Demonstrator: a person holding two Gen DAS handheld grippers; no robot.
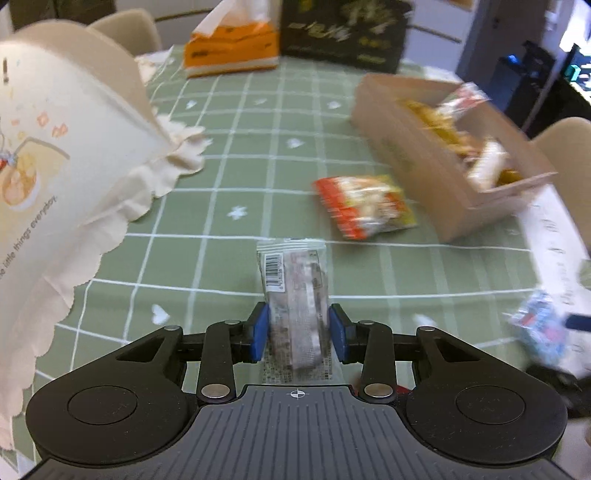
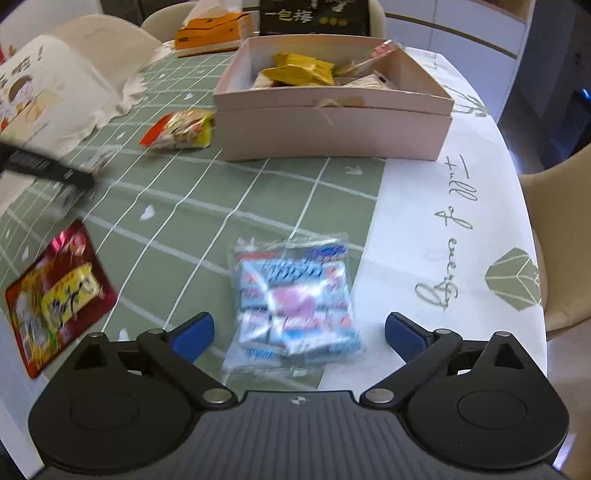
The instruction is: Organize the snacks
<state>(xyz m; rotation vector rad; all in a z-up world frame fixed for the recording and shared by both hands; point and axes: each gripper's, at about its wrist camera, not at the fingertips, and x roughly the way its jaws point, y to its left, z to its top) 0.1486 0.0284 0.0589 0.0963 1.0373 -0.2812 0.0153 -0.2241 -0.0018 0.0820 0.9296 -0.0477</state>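
Left gripper (image 1: 299, 334): blue pads closed on a clear-wrapped snack bar (image 1: 293, 295), pinching it from both sides; the bar sticks forward past the fingertips, barcode side up, above the green checked tablecloth (image 1: 236, 155).

Right gripper (image 2: 299, 334): fingers spread wide, holding nothing; it hangs over a blue-and-white candy pack (image 2: 295, 299), which lies flat on the cloth between the two pads and touches neither.

Cardboard box (image 2: 332, 122): open-topped, on the far side of the table, straddling the edge where the green cloth meets a white printed cloth (image 2: 454, 221). Several snacks lie inside, among them a yellow packet (image 2: 301, 70) and some pale wrapped pieces.

Red-and-yellow snack bag (image 2: 179, 129): lies on the green cloth just beside the box's left front corner; in the left wrist view it sits ahead of the held bar, near the box wall.

Red foil packet (image 2: 55, 295): flat on the cloth at the near left edge of the table, well apart from the box.

Orange tissue box (image 1: 231, 48): at the far edge of the table, a tissue poking out.

Black printed carton (image 1: 343, 33): just beside the tissue box, behind the cardboard box.

Cream paper bag (image 1: 55, 147): large, scalloped edge, at the left of the table.
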